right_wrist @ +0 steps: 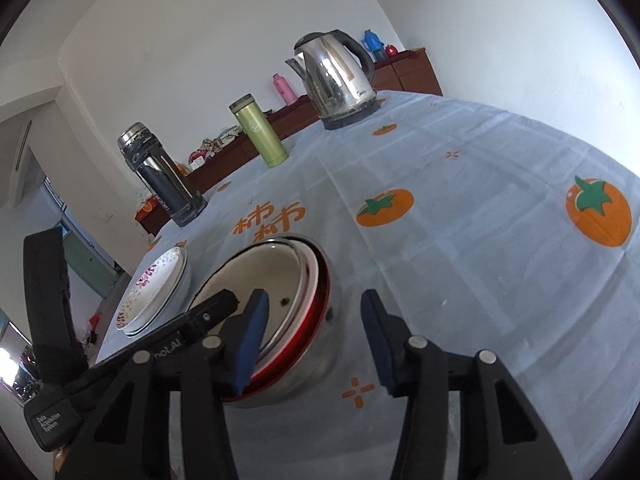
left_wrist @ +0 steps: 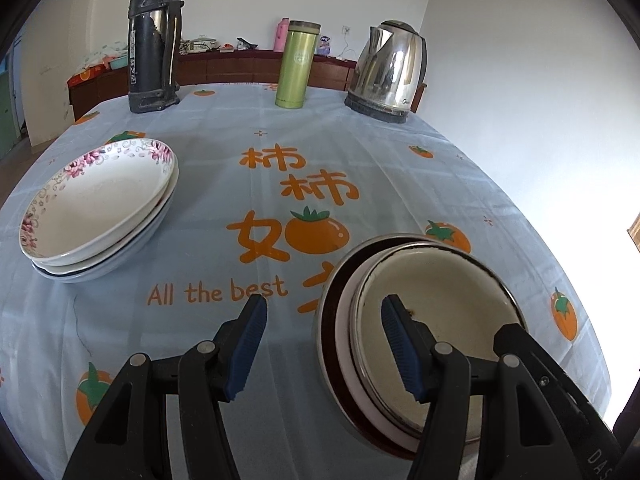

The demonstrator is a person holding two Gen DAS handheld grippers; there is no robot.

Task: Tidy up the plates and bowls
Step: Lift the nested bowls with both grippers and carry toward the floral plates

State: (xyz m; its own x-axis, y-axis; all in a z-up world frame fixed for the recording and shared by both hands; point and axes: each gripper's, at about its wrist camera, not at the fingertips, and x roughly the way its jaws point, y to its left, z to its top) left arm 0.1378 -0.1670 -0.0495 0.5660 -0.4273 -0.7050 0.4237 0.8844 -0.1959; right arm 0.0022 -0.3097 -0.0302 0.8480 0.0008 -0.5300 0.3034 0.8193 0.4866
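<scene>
a round table covered by a pale blue tablecloth (left_wrist: 224, 128) printed with orange persimmons, orange chinese characters and the words "all the best". on the left of the table, in the left wrist view, sits a stack of plates (left_wrist: 100, 208): shallow white dishes, the top one rimmed with pink flowers. near and to the right sits a stack of bowls (left_wrist: 420, 312): a cream enamel bowl with a dark rim nested in a red-lined one, inside a steel outer bowl. the left gripper (left_wrist: 324, 344) hangs over the near edge of the table with its blue-padded fingers spread wide apart, holding nothing; its right finger (left_wrist: 400, 348) is seen in front of the inner bowl's near rim, and whether it touches cannot be told. in the right wrist view, tilted, the right gripper (right_wrist: 312, 344) is also spread open and empty, its left pad (right_wrist: 252, 340) seen in front of the bowls' near rim, its right pad over bare cloth. the left gripper's black body shows at the left of that view. along the far side of the table stand, from left to right, a tall dark thermos (left_wrist: 154, 40), a green tumbler (left_wrist: 297, 64) and a steel electric kettle (left_wrist: 386, 72). behind them a dark wooden sideboard (left_wrist: 224, 64) runs along the white wall, with a pink flask (left_wrist: 281, 34) on it.
</scene>
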